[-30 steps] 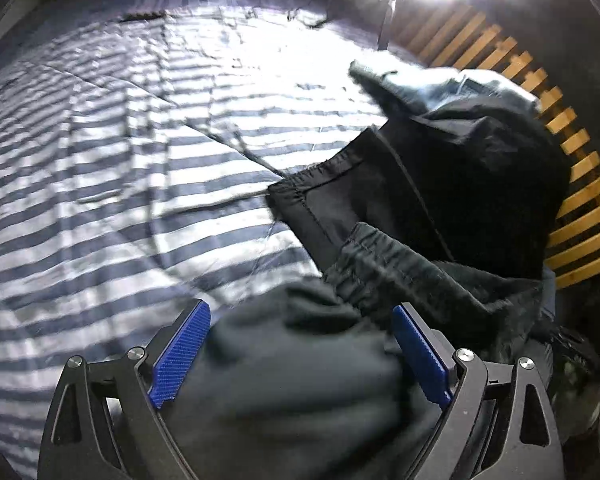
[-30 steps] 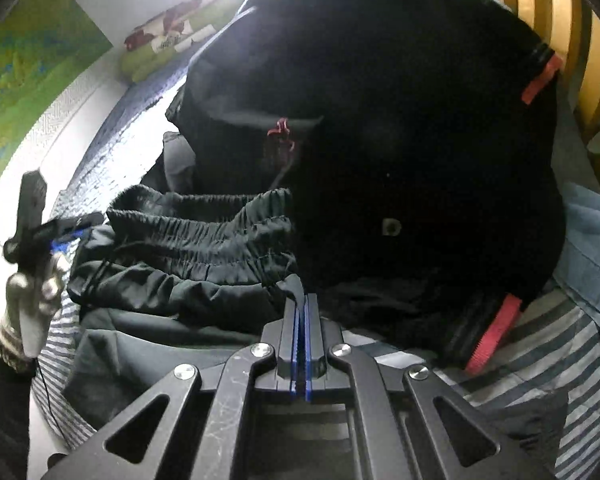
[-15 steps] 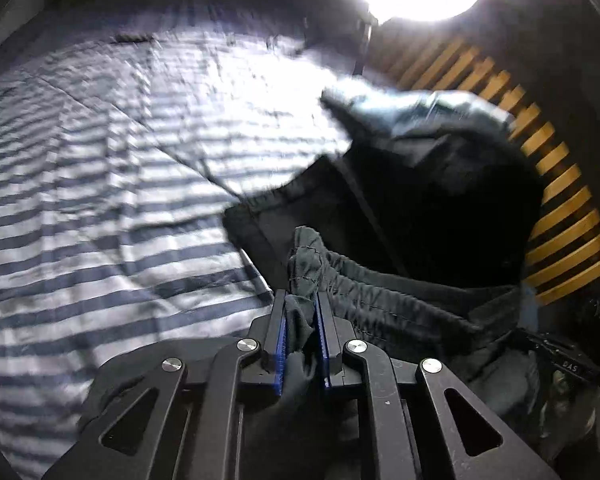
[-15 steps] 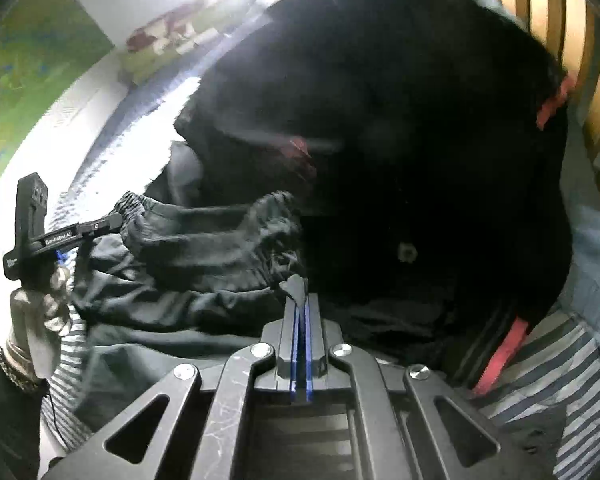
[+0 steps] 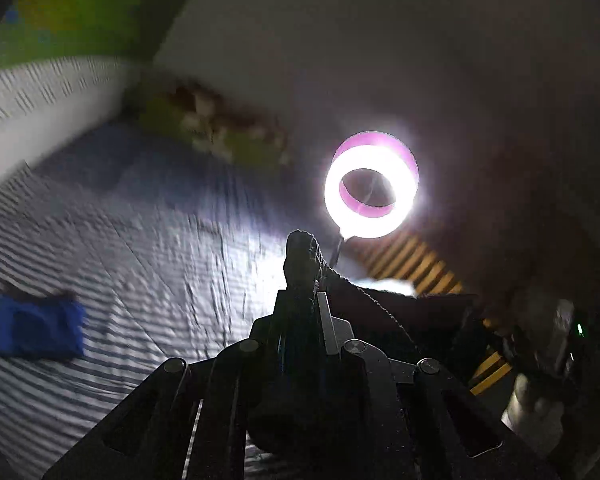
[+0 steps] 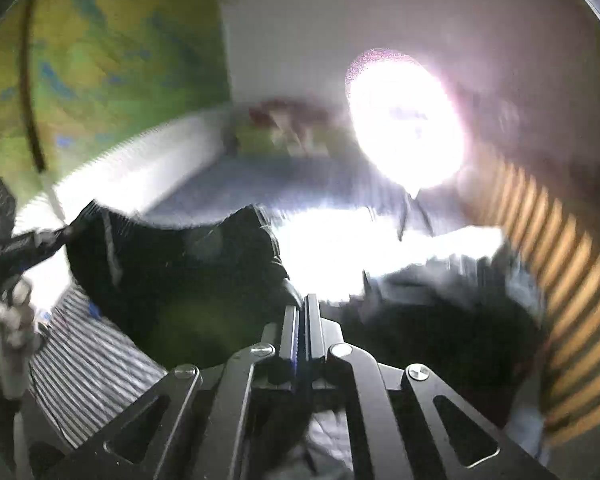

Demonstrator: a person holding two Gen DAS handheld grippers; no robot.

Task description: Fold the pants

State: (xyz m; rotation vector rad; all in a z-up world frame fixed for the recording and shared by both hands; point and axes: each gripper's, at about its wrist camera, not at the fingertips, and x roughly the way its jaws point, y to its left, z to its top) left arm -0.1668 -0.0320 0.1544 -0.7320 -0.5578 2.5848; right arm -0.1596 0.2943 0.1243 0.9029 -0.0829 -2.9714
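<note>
Gripping the dark pants (image 5: 300,258) at lower centre, my left gripper (image 5: 302,300) pinched a bunched fold; the right gripper (image 6: 302,308), blurred, was seemingly clamped on their edge.

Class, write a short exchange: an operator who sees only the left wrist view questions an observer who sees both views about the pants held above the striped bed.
Operator: My left gripper has just closed on the pants. Is the right one gripping too?
Observer: Yes, the right gripper is shut on a dark edge of them.
Operator: How does the cloth hang?
Observer: It spreads as a dark sheet between both grippers, above the striped bedding.
</note>
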